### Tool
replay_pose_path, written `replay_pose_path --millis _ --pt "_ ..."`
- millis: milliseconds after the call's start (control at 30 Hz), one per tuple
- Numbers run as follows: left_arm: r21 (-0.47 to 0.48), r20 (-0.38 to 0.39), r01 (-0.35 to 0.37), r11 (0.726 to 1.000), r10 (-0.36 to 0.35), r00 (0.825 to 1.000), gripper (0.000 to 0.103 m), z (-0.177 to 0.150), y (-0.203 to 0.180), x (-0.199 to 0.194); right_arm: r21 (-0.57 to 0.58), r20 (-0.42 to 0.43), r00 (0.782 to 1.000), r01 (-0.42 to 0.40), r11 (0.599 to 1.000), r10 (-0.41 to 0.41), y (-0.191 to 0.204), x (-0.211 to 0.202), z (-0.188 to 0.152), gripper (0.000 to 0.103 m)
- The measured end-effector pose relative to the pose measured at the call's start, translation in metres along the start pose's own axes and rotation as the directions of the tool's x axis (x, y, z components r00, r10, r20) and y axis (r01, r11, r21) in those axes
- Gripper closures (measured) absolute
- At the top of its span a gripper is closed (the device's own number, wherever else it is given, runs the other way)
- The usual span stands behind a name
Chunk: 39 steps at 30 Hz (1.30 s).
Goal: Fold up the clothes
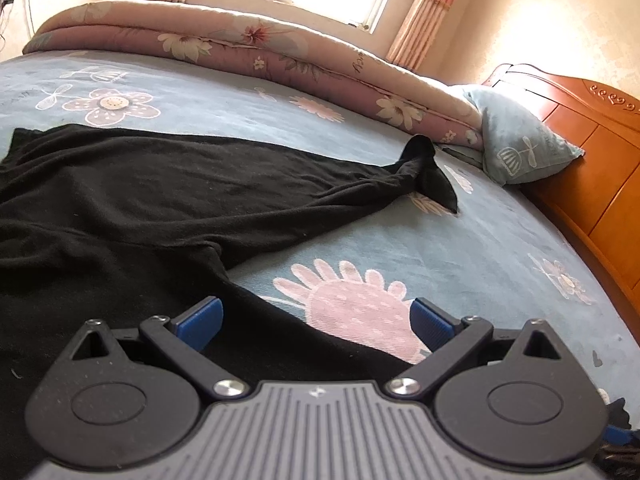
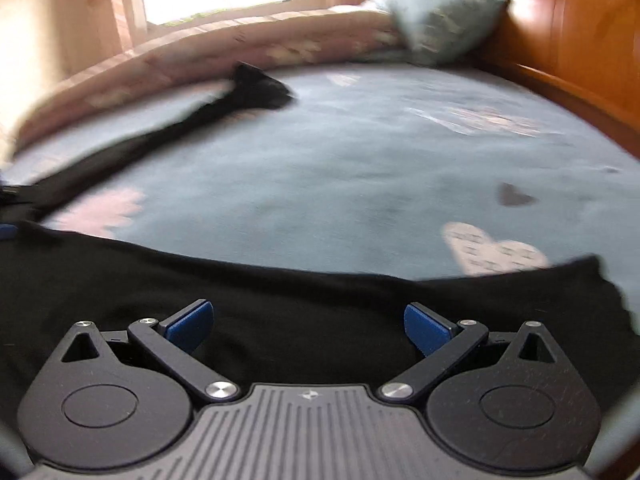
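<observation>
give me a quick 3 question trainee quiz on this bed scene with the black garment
1. True or false: both the left gripper and the right gripper have their jaws spread open with nothing between them.
2. Multiple choice: the black garment lies on A) a wooden floor, B) the blue flowered bedsheet, C) a chair.
3. Fill in: the blue pillow leans next to the folded ______ quilt, near the wooden headboard.

Key: 1 true; 2 B; 3 pink floral
</observation>
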State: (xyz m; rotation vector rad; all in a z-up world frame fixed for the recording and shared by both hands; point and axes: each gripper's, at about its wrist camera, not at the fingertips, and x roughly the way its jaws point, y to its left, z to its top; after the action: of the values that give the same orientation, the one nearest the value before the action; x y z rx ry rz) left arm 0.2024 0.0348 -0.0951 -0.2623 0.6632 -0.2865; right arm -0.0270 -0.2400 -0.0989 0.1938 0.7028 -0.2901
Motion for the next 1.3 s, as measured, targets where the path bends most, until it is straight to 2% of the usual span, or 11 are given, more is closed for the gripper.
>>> replay_pose_path --millis 100,167,267,333,433,600,700,867,1000,1133,1300 --pt "-0.024 0.004 0.012 1.0 -0.012 1.0 0.004 0.002 0.004 -0.002 0.02 0.028 0.999 -0.023 1.0 0.023 0.003 -0.017 0.003 0.0" --pt "-0.04 0.003 0.029 0.999 -0.029 1.0 0.004 0.002 0.006 -0.003 -0.005 0.025 0.999 -0.048 0.999 0.048 0.011 -0.026 -0.001 0.0" --pt "-0.045 0.004 0.037 0.998 -0.037 0.999 0.004 0.002 0.007 -0.005 -0.045 -0.002 0.999 -0.038 0.998 0.038 0.02 -0.033 -0.016 0.0" --pt "-0.041 0.006 0.037 0.998 -0.036 0.999 0.004 0.002 0.007 -0.007 -0.055 -0.051 0.998 -0.045 0.997 0.042 0.023 -0.031 -0.028 0.0" --pt "-0.041 0.008 0.035 0.999 -0.035 0.999 0.004 0.001 0.009 -0.009 -0.119 -0.046 0.999 -0.001 0.993 -0.005 0.026 -0.04 -0.046 0.0" --pt "-0.041 0.01 0.042 0.998 -0.041 0.999 0.004 0.001 0.009 -0.011 -0.038 -0.061 0.997 0.041 0.998 -0.044 0.013 -0.056 -0.045 0.0" --pt "-0.038 0.008 0.042 0.998 -0.042 0.999 0.004 0.0 0.009 -0.011 -0.023 -0.005 1.0 -0.026 0.999 0.026 0.024 -0.065 -0.043 0.0" --pt "-0.033 0.005 0.043 0.999 -0.042 0.999 0.004 0.0 0.008 -0.01 -0.164 0.029 0.994 -0.095 0.982 0.101 0.059 -0.062 -0.049 0.0" --pt "-0.034 0.005 0.044 0.998 -0.044 0.999 0.004 0.0 0.008 -0.01 -0.16 -0.036 0.996 -0.09 0.983 0.086 0.059 -0.052 -0.057 0.0" --pt "-0.037 0.008 0.045 0.998 -0.045 0.999 0.004 0.0 0.008 -0.011 -0.172 -0.062 0.996 -0.068 0.983 0.058 0.055 -0.064 -0.062 0.0" --pt "-0.018 -0.003 0.033 0.999 -0.033 0.999 0.004 -0.002 0.005 -0.008 -0.15 -0.005 0.995 -0.103 0.983 0.103 0.064 -0.061 -0.047 0.0"
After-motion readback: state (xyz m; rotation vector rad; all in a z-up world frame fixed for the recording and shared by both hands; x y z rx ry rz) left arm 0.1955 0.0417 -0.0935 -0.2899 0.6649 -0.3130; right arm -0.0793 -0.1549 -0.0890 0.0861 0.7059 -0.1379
